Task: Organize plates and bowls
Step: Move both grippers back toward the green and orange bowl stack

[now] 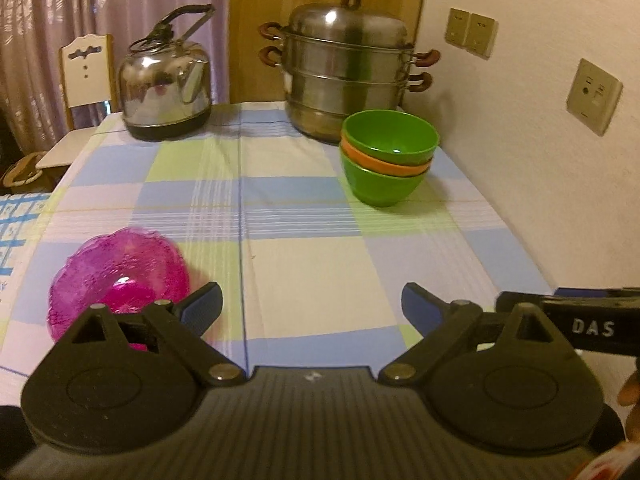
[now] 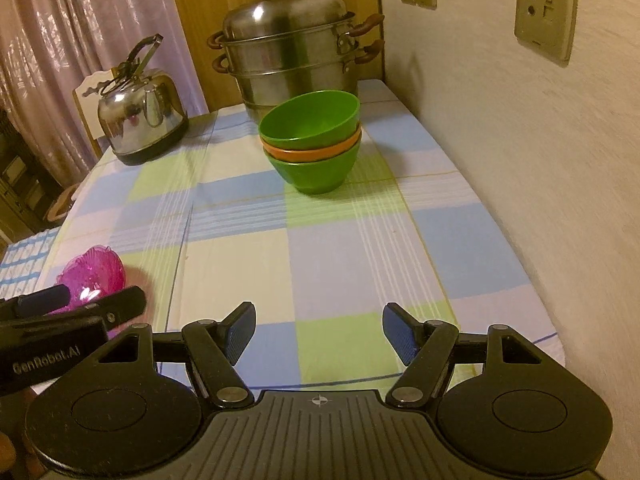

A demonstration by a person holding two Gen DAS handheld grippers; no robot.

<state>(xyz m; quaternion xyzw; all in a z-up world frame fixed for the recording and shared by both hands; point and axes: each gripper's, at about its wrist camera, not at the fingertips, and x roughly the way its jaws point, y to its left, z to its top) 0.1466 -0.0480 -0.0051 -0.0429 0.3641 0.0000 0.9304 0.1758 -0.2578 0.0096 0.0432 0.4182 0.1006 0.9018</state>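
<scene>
Left wrist view: white letters "DAS" show on the black body of the right gripper (image 1: 568, 300), which enters at the right edge. In the right wrist view the left gripper (image 2: 86, 302) crosses the near left corner with "GenRobot.AI" printed on its side. No other writing can be read; the wall plates carry only small symbols.

The left gripper (image 1: 312, 306) has its blue-padded fingers (image 1: 204, 308) spread wide with nothing between them, only the checked cloth of the worktop (image 1: 304, 264) below. The right gripper (image 2: 318, 334) also stands open and empty, its fingers (image 2: 398, 334) apart over the near end of the worktop (image 2: 320, 264).

The task's things lie in two places. A stack of bowls (image 1: 388, 156), green on top, orange in the middle, green at the bottom, stands at the far right of the worktop, just in front of a steel steamer pot (image 1: 344, 68) with brown handles. A translucent pink bowl (image 1: 120, 280) sits at the near left, upright, partly hidden behind the left finger; in the right wrist view the pink bowl (image 2: 96, 274) is partly covered by the left gripper.

A steel kettle (image 1: 166, 84) stands at the far left of the worktop, well apart from the stack of bowls (image 2: 312, 140). Behind it are a chair back (image 1: 86, 72) and a curtain (image 1: 100, 8). Wall sockets (image 1: 594, 96) sit on the right wall.
</scene>
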